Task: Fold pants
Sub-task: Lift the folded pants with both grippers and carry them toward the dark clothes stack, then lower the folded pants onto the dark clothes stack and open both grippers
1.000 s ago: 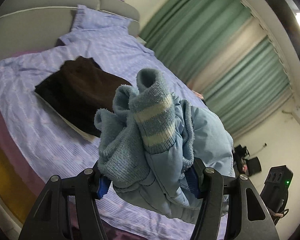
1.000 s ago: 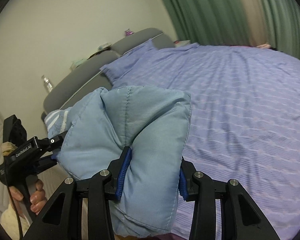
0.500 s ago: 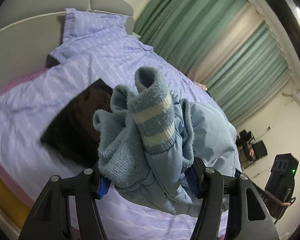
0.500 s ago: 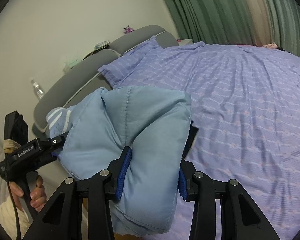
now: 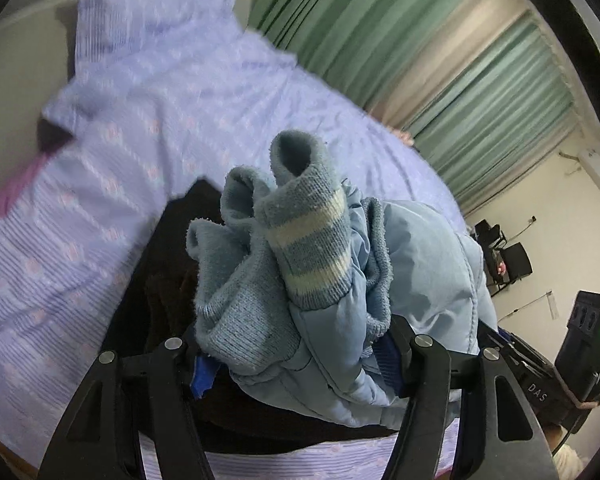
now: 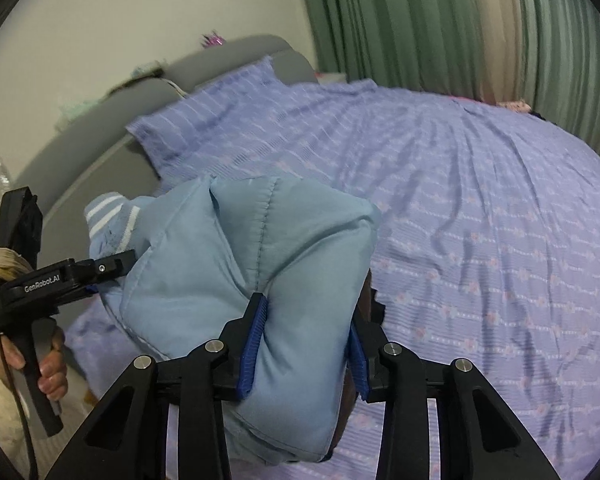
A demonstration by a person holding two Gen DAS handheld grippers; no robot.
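The light blue padded pants (image 5: 424,264) are bunched in a folded bundle, held up between both grippers. My left gripper (image 5: 296,360) is shut on the end with the knit striped cuffs (image 5: 312,240). My right gripper (image 6: 304,344) is shut on the padded end of the pants (image 6: 260,264). The left gripper also shows in the right wrist view (image 6: 100,270), clamped on the cuff end. A dark brown folded garment (image 5: 156,280) lies on the bed right under the bundle.
The bed has a lavender patterned cover (image 6: 480,200) with a pillow (image 6: 220,100) against a grey headboard (image 6: 100,128). Green curtains (image 5: 380,32) hang behind. Black equipment (image 5: 584,344) and chairs (image 5: 508,260) stand at the right.
Both grippers have carried the bundle over the dark brown garment, which now lies directly beneath it. Both grips are unchanged.
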